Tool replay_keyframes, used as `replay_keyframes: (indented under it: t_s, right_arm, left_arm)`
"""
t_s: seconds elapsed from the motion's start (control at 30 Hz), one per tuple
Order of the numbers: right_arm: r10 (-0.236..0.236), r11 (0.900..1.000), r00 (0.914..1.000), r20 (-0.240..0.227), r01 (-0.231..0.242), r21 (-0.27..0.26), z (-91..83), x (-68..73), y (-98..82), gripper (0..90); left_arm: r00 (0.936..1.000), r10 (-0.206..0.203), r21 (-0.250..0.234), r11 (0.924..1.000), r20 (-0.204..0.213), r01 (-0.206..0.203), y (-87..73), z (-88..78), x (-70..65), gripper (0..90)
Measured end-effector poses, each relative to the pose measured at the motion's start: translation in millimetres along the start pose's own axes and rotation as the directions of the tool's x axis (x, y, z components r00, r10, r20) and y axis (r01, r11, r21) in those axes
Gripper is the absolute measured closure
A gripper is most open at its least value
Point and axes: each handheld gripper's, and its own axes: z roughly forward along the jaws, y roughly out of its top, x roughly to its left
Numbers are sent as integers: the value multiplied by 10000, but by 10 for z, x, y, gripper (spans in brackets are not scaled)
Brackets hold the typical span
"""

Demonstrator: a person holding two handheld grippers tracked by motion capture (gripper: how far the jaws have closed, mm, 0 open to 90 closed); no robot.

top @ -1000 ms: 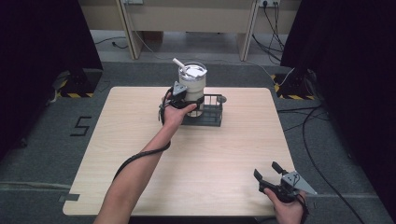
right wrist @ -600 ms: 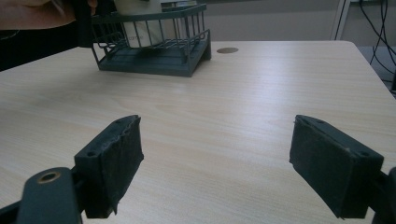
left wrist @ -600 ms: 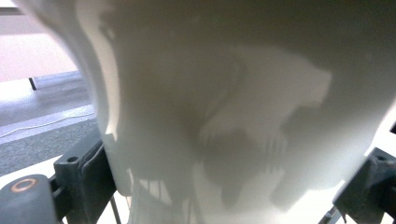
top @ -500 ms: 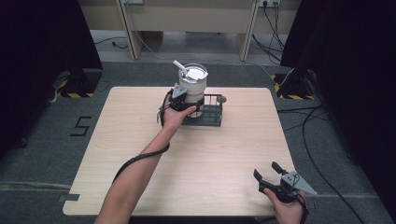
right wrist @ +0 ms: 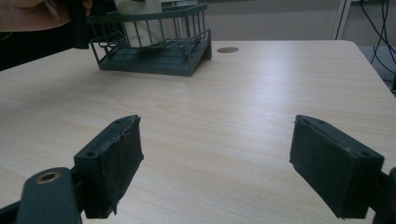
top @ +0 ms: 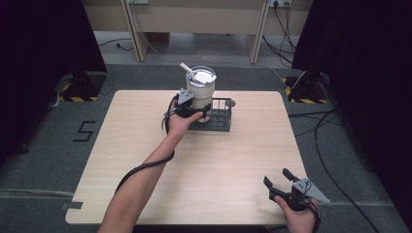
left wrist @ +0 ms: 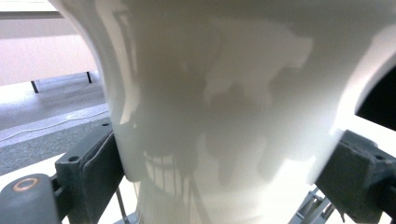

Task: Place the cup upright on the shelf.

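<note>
Left claw [top: 194,108] pinches the cup [top: 200,92] over the rack [top: 219,119] at 12 o'clock; right claw [top: 281,183] sits spread at 5, so looks roughly midway.

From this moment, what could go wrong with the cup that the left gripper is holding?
The left gripper grips the tall cup low on its smooth, glossy wall, so it might slip or tip. The cup stands in the wire basket; lifting could catch the rim. The straw suggests liquid, which might spill.

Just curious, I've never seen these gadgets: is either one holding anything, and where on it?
The left tool clamps the tall white tumbler with a straw by its lower body, over the dark wire basket. The right tool holds nothing.
</note>
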Motion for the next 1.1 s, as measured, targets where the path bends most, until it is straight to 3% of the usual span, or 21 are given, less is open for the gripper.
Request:
replay_keyframes:
  t_s: [0.57,1.1]
  right_arm:
    - [-52,10000,10000,13,52,12,5,5,1,173]
    - [-90,10000,9999,67,90,30,10,11,2,174]
  left_arm:
    - [9997,235,-130,9996,69,-234,12,-278,41,140]
    - [9986,516,-188,9985,148,-513,-104,-827,86,143]
